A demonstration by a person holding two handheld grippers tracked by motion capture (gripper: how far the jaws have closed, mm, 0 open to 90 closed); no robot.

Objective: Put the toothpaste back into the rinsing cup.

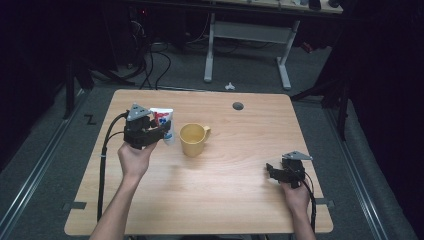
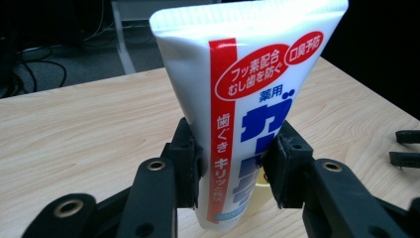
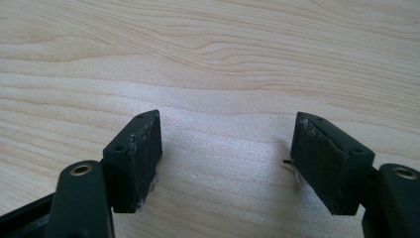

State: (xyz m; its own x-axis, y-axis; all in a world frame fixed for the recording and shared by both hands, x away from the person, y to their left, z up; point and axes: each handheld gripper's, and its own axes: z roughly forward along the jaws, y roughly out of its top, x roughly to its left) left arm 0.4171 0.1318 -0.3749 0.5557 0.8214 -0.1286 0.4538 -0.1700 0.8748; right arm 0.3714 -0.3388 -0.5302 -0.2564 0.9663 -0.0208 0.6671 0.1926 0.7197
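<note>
Wooden table (image 1: 225, 200), upright white toothpaste tube (image 2: 237, 99)

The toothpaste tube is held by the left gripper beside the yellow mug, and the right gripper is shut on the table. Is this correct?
Not quite. The right gripper is open: the right gripper view shows its jaws wide apart with bare table between them. The rest holds: the left gripper clamps the toothpaste tube beside the yellow mug.

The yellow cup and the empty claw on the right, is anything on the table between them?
No. In the high view, bare wooden table lies between the yellow cup and the open right claw.
</note>
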